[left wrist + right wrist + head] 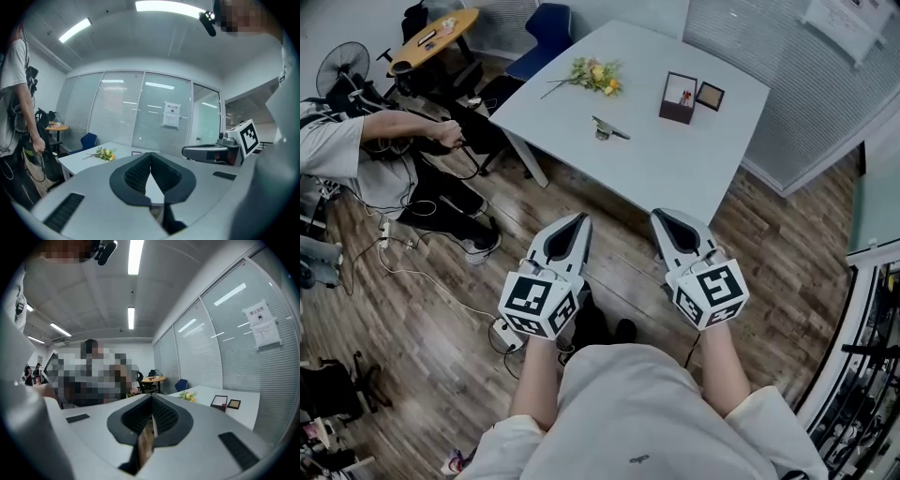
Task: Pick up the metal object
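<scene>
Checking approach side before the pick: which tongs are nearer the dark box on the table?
Right. The right tongs hover off the table, almost in line with the dark box; the left tongs sit further to its left. Both are shut.

The head view looks steeply down from above the person's chest, with the left gripper [581, 219] and right gripper [660, 215] close below. Each gripper view sits just behind its own jaws, facing nearly level. All three share the white table [675, 169] and flowers [596, 75].
</scene>
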Available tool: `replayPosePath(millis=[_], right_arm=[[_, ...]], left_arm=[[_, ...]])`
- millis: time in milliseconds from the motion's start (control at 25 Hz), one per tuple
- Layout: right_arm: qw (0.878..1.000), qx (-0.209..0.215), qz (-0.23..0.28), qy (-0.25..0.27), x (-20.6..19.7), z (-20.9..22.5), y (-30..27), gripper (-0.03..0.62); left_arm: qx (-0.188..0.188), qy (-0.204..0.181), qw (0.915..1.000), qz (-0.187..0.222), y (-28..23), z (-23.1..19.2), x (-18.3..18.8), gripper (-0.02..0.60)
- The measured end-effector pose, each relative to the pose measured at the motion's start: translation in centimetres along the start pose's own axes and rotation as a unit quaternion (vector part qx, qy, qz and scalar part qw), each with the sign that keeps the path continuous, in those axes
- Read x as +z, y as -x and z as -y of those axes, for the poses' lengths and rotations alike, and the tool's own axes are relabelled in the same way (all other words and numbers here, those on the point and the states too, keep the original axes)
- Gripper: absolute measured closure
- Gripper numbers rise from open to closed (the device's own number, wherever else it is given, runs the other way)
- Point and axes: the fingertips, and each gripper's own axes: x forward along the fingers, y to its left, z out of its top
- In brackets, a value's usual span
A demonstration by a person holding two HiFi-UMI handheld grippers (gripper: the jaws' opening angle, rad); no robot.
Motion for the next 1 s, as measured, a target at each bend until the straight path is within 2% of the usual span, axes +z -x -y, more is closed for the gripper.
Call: replayPosePath(millis=[280, 560, 1000], right_arm=[[1.0, 0.007, -0.004, 0.0, -0.1, -0.2, -2.4, 0.586], [1.0, 0.011, -0.002, 0.003, 0.9, -0.7, -6.0, 0.586], [1.0, -0.015, -0.018, -0.006, 1.3, 0.9, -12.1, 0.586]], left_arm=[[-0.001, 0.001, 1.0, -0.001, -0.3, -1.8, -0.3, 0.561], [0.001, -0.003, 1.0, 0.009, -1.0, -5.3, 1.3, 0.561], [-0.023, 0.001, 0.9997, -0.004, -4.7, -11.1, 1.9, 0.56]])
